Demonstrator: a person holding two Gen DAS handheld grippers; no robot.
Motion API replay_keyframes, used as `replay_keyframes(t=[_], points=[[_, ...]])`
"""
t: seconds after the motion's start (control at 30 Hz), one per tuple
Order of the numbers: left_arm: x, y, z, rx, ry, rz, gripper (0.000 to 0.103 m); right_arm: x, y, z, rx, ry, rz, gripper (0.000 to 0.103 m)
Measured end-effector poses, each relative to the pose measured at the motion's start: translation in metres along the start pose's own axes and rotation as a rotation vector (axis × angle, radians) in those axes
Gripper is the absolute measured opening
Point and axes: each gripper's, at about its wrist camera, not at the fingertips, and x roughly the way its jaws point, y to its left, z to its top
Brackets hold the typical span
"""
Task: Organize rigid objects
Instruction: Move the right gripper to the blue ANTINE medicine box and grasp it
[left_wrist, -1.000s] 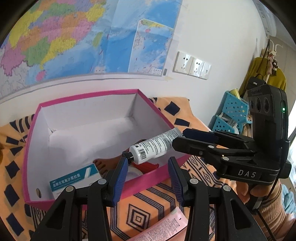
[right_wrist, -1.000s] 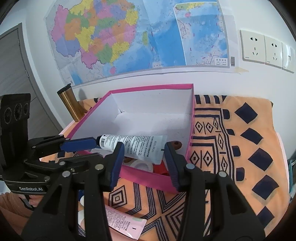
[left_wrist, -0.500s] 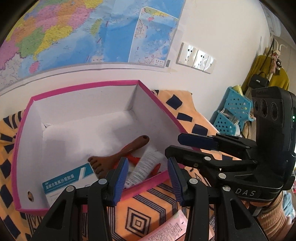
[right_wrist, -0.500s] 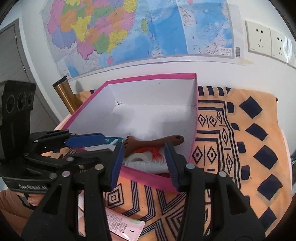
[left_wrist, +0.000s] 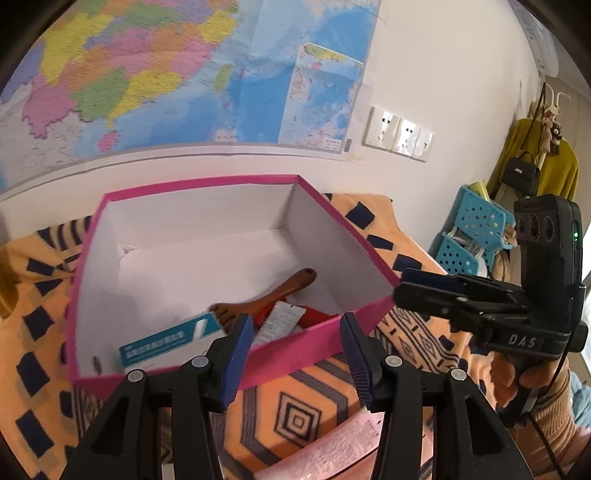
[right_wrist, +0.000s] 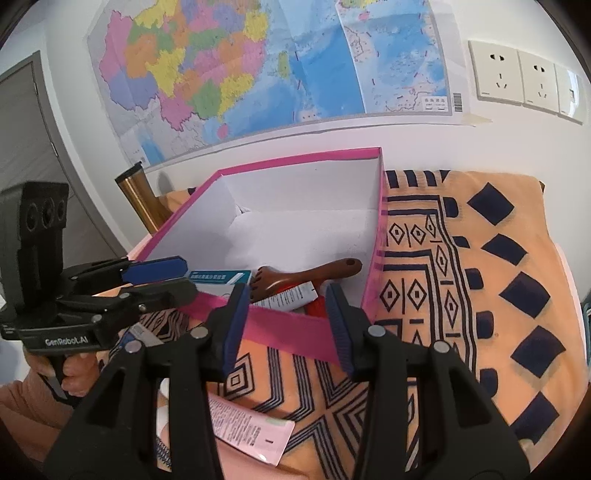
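Two grippers hover before a pink box (left_wrist: 314, 341) on a patterned cloth (right_wrist: 480, 295).
Left gripper (left_wrist: 297, 349): jaws opening, nothing between them; right gripper (right_wrist: 286, 321): jaws apart and empty. Inside the box lie a white tube (right_wrist: 291, 297), half hidden by the near wall, a brown brush (left_wrist: 266, 301), a teal-and-white carton (left_wrist: 166, 345) and something red, hard to identify. Pink tube (right_wrist: 251, 432) on the cloth, partly covered by the fingers.

1. Left wrist cam: sits above the left gripper (left_wrist: 296, 345), faces fwd & down, close to the pink box (left_wrist: 321, 334).
2. Right wrist cam: same tilt, from box's near-right corner.
3. Shared: box, wall map (right_wrist: 266, 62), patterned cloth (right_wrist: 476, 280); each sees the other's gripper.
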Motion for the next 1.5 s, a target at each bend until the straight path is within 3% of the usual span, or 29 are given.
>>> replay_keyframes(t=[0.37, 0.57, 0.87, 1.13, 1.5], points=[[-0.043, 0.040, -0.035, -0.087, -0.020, 0.088, 0.059, 0.006, 0.024, -0.027, -0.021, 0.055, 0.096, 0.046], [-0.054, 0.069, -0.060, -0.144, 0.013, 0.173, 0.059, 0.023, 0.042, -0.043, -0.036, 0.111, 0.154, 0.046], [-0.058, 0.101, -0.102, -0.241, 0.084, 0.235, 0.059, 0.051, 0.071, -0.064, -0.064, 0.202, 0.241, 0.046], [-0.062, 0.116, -0.116, -0.283, 0.103, 0.257, 0.059, 0.075, 0.095, -0.075, -0.084, 0.263, 0.299, 0.046], [-0.058, 0.123, -0.128, -0.309, 0.134, 0.221, 0.059, 0.101, 0.124, -0.081, -0.133, 0.322, 0.348, 0.046]])
